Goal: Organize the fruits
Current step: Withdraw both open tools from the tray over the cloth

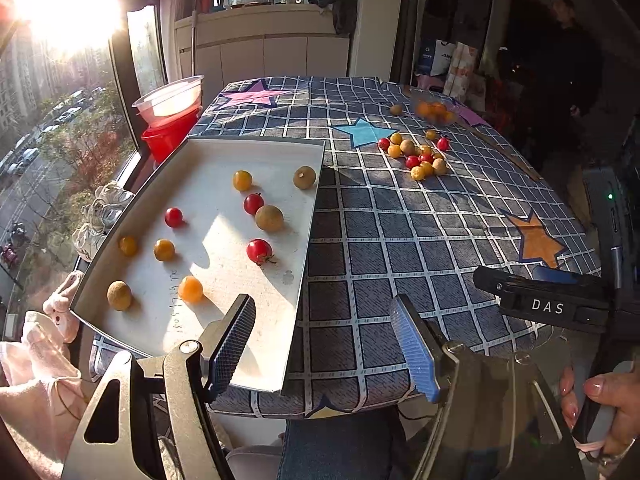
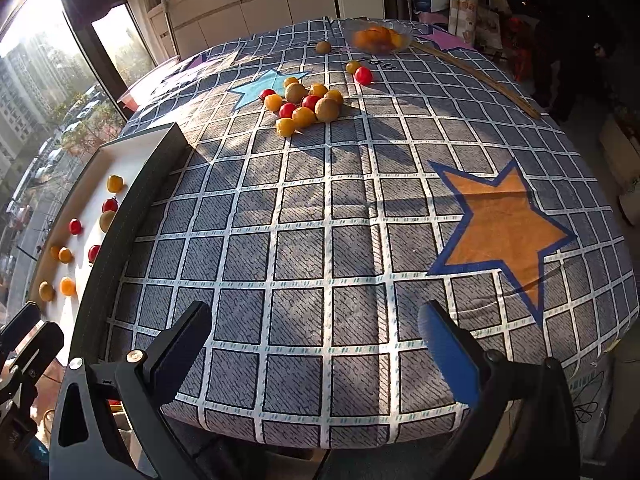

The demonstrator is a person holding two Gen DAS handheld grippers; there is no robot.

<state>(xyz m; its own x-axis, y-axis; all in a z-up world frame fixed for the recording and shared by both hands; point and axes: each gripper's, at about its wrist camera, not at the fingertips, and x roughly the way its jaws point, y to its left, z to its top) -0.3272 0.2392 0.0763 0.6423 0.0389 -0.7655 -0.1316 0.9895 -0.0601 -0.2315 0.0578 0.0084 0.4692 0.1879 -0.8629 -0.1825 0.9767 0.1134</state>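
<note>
Left gripper [image 1: 322, 344]: jaws stand apart with nothing between them, hanging over the near rim of the tray and the cloth beside it.
Right gripper [image 2: 320, 344]: jaws wide apart, empty, above bare checked cloth at the near edge of the desk [image 2: 320, 240].
Hand [image 1: 604, 396]: wrapped round the right tool's handle, low at the right of the left view.
Tray [image 1: 304, 248]: white, shallow, at the window side of the desk; it probably serves as the sorting place.
Fruit on tray [image 1: 269, 218]: red, yellow and brown pieces lie scattered and apart, not yet grouped by kind.
Fruit pile [image 2: 308, 106]: a loose mixed cluster near the blue star, well beyond both grippers, apparently still waiting to be picked.
Bowl [image 2: 378, 38]: clear, far side, holding orange fruit; one brown fruit lies just beside it.
</note>
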